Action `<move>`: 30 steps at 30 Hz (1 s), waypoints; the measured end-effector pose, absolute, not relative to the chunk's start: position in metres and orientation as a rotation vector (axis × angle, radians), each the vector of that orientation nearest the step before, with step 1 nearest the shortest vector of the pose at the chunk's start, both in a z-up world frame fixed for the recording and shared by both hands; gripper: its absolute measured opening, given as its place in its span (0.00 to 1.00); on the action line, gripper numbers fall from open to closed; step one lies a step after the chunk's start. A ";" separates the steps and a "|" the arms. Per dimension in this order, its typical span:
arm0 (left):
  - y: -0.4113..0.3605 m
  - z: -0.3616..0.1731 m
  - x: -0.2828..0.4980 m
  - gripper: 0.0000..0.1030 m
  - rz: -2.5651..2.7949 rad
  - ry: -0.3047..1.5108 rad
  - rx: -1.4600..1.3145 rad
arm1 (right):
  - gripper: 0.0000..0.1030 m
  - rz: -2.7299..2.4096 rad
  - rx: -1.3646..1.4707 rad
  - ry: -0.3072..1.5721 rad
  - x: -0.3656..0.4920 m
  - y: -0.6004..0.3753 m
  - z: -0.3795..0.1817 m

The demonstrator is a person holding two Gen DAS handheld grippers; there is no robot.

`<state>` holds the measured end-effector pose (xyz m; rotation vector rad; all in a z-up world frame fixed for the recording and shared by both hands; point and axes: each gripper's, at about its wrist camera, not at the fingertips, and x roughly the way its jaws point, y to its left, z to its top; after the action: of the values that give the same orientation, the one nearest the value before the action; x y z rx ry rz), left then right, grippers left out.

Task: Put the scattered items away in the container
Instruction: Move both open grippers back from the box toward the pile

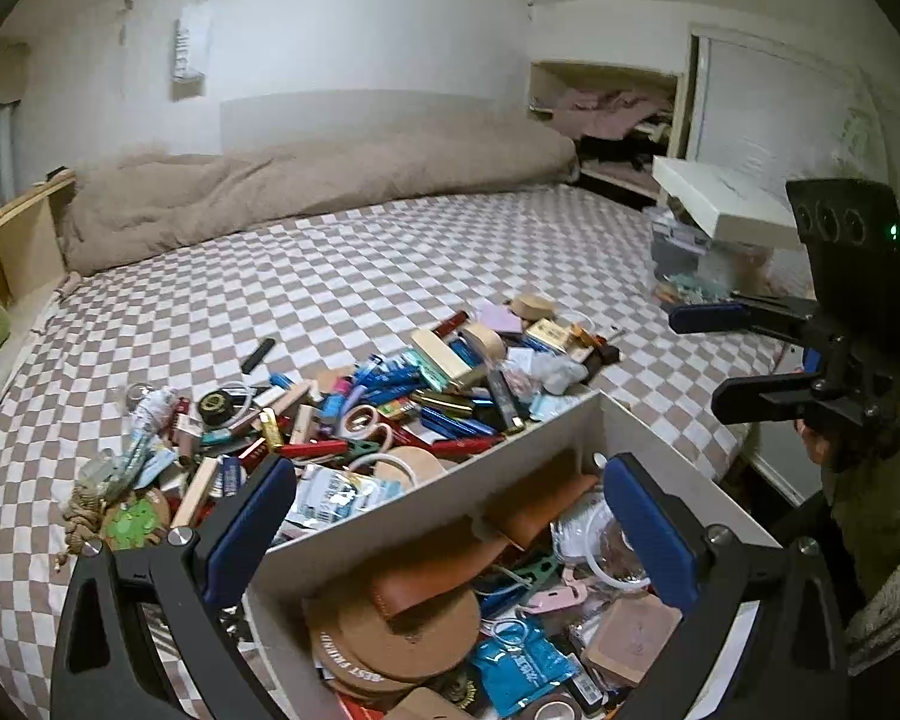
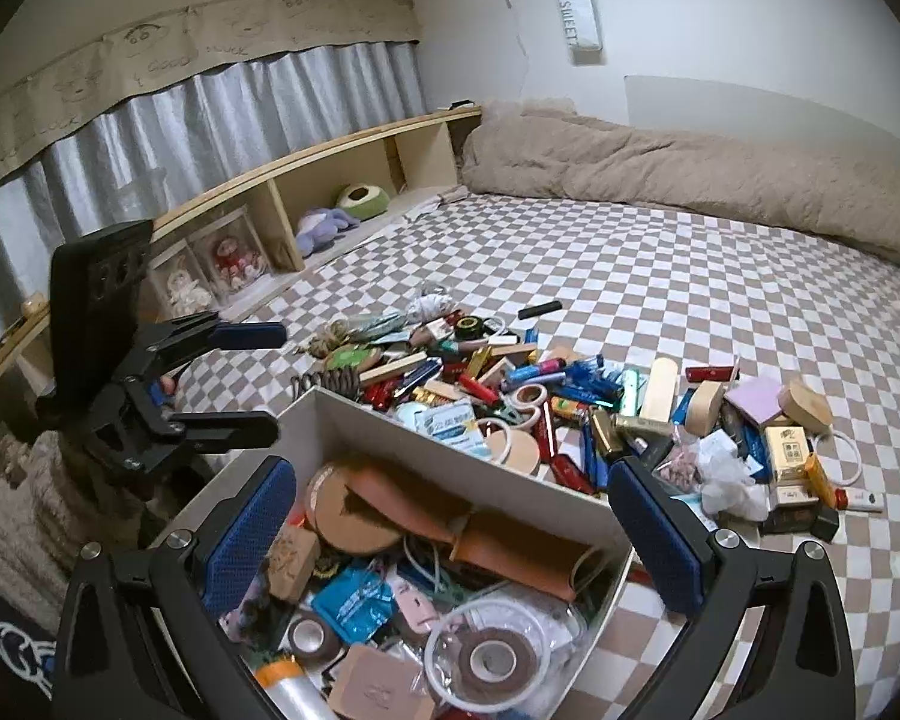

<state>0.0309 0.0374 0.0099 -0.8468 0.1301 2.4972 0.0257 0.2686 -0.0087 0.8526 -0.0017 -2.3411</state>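
A white open box (image 1: 450, 483) (image 2: 450, 435) sits at the near edge of the bed, full of small items: brown leather pieces (image 1: 426, 576), tape rolls (image 2: 493, 660), blue packets. A pile of scattered small items (image 1: 360, 402) (image 2: 570, 402) lies on the checked bedsheet just beyond the box. My left gripper (image 1: 450, 522) is open and empty above the box; it also shows in the right wrist view (image 2: 273, 378). My right gripper (image 2: 450, 534) is open and empty above the box; it also shows in the left wrist view (image 1: 699, 360).
A beige duvet (image 1: 306, 192) lies bunched at the far end of the bed. A wooden shelf (image 2: 306, 192) with plush toys runs along the curtain side. A black stick (image 1: 258, 355) lies apart from the pile. A white board (image 1: 720, 201) and clutter stand beside the bed.
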 end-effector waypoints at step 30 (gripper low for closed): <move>-0.103 0.037 0.012 1.00 3.034 -0.094 -0.664 | 1.00 -2.704 0.648 -0.148 -0.017 0.324 0.004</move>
<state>0.0116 -0.1029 0.0366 -0.6636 -0.0944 3.0345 -0.0175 0.3241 0.0038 0.6483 -0.1478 -2.7037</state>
